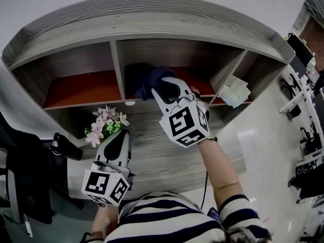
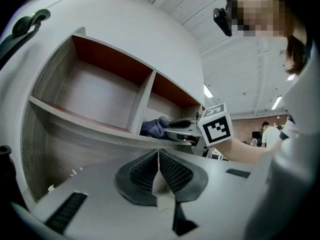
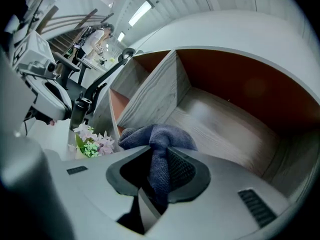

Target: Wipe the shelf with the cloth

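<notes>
Grey wooden shelf [image 1: 152, 14], middle compartment: right gripper [image 1: 164, 87] clamps the blue cloth [image 1: 152, 77] at its left end, most wiping apparently still to do; left gripper [image 1: 119, 138], jaws together and empty, hangs beside the flowers [image 1: 105, 125]

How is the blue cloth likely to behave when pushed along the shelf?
Probably floppy: the cloth bunches and folds where the right gripper pinches it. Likely light, as one pinch holds the whole bundle. It may crumple rather than slide on the wood-grain shelf.
</notes>
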Motion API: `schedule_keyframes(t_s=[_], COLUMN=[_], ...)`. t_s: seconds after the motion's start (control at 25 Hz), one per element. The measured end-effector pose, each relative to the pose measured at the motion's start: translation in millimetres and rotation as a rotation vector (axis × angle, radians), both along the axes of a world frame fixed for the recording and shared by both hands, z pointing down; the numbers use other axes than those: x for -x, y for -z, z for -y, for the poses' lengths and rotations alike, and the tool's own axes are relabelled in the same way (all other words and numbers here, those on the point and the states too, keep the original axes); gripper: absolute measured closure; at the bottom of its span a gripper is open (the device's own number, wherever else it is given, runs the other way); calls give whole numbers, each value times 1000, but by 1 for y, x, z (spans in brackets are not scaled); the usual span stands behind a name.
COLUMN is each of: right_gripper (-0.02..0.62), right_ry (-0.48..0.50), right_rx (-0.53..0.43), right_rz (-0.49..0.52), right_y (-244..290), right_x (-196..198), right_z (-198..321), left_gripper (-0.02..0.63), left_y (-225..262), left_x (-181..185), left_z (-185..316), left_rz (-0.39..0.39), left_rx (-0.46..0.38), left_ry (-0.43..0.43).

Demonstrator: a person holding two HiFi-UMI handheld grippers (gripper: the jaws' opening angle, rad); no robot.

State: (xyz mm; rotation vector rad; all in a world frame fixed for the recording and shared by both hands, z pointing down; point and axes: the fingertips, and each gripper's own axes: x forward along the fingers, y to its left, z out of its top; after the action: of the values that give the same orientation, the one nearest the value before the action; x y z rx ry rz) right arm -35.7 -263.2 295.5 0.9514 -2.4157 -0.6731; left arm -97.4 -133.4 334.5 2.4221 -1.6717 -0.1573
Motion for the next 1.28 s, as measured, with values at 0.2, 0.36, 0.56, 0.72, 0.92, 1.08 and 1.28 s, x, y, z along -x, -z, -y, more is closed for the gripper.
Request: schedule_keyframes(t_s=[0.2, 0.36, 0.56, 0.72, 0.92, 1.08, 1.28], right_gripper=[489, 489, 489, 489, 489, 489, 489], right_ry=[-53, -107, -189, -253, -321, -368, -414], right_rx=[-22, -41, -75, -94, -113, -123, -132], right_rz=[-34, -57, -96, -127, -174, -203, -232], right_y=[-1, -3, -3, -3, -4, -6, -6], right_x=[-22, -41, -67, -84, -100, -109, -117], right_z=[5, 10, 16, 19, 21, 22, 24], left_gripper=[583, 583, 583, 583, 583, 583, 583], left_y=[0, 0, -1, 0, 1, 1, 0], left_x=[-6, -10, -15, -19, -23, -24, -25], left_z=[3, 5, 6, 6, 4, 3, 0], left_rz=[3, 0, 3, 0, -4, -4, -1], left_rx=[-1, 1, -1, -4, -2, -1, -3], left_ry=[-22, -34, -57, -68, -77, -83, -87])
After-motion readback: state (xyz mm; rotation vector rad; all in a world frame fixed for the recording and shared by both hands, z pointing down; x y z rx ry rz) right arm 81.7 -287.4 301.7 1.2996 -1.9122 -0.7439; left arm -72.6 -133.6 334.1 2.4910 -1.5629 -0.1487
